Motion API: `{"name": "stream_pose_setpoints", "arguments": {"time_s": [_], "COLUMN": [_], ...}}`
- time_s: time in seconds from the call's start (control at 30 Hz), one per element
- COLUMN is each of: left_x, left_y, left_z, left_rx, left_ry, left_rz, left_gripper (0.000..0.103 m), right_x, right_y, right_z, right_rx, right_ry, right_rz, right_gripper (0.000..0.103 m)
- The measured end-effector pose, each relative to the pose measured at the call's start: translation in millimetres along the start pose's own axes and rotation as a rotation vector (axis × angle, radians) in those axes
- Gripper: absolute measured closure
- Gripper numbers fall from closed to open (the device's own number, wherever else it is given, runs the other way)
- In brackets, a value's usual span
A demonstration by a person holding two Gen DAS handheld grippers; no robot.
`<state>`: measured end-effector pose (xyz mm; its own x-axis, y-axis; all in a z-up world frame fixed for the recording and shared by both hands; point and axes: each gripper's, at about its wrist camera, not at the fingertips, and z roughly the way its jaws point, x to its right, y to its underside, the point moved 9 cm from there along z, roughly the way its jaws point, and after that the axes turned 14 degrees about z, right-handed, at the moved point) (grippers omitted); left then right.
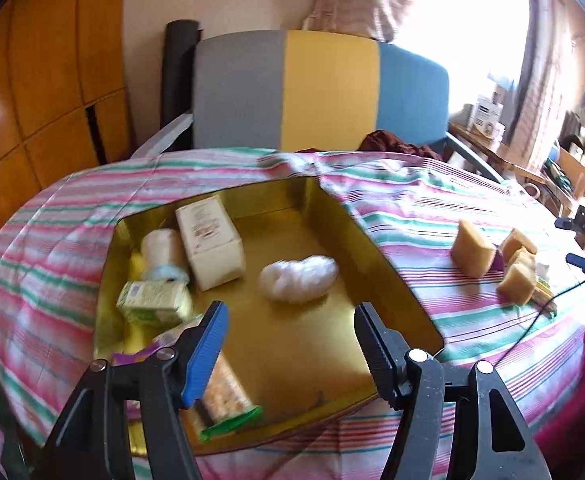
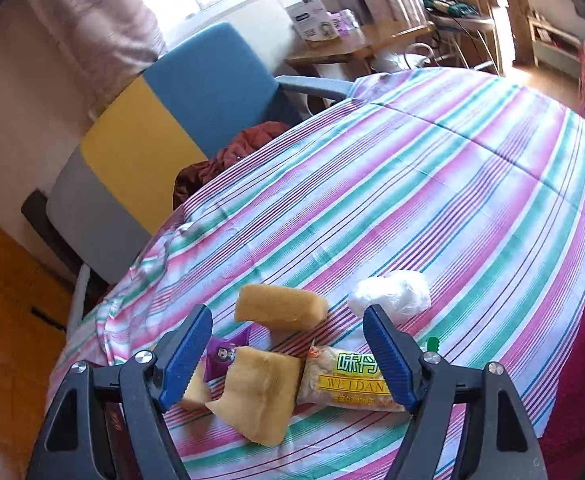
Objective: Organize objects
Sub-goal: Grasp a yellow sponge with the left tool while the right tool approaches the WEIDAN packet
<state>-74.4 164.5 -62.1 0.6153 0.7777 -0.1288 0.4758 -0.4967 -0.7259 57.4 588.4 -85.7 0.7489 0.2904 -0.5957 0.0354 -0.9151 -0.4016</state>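
Observation:
A gold tin tray (image 1: 332,216) lies on the striped tablecloth. In it are a cream box (image 1: 209,241), a pale roll (image 1: 161,246), a green carton (image 1: 153,303), a white cotton wad (image 1: 298,278) and a cracker pack (image 1: 228,400). My left gripper (image 1: 290,340) is open and empty above the tray's near part. My right gripper (image 2: 288,356) is open and empty over yellow sponge blocks (image 2: 260,394), (image 2: 281,307), a purple sachet (image 2: 222,356), a Weidan snack pack (image 2: 348,378) and a white plastic wad (image 2: 392,292). The sponges also show in the left wrist view (image 1: 473,251).
A grey, yellow and blue chair (image 1: 320,92) stands behind the table with a dark red cloth (image 2: 228,160) on its seat. A wooden wardrobe (image 1: 32,92) is at the left. A cluttered desk (image 2: 356,40) is by the window. A thin black cable (image 1: 532,320) lies near the sponges.

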Motion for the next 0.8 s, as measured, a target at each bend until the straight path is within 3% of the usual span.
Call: {"name": "stream_pose_setpoints", "arguments": {"time_s": [0.3,0.47,0.8], "left_x": [75.8,124.0,200.8], "left_y": [-38.2,-60.1,-81.5], "left_z": [19.2,31.9,86.2], "left_rx": [-0.003,-0.003,-0.105], "left_ry": [0.134,0.213,0.361], "left_rz": [0.124,0.186,0.212], "left_gripper": [0.037,0.037,0.036], "right_x": [11.6,10.2,10.2], "right_y": [-0.2,-1.7,-1.3], "right_z": [4.2,2.2,2.5], "right_rx": [-0.052,-0.045,-0.070], "right_ry": [-0.042,-0.046,-0.078], "right_rz": [0.098,0.091,0.113], "right_gripper": [0.024,0.023,0.023]}}
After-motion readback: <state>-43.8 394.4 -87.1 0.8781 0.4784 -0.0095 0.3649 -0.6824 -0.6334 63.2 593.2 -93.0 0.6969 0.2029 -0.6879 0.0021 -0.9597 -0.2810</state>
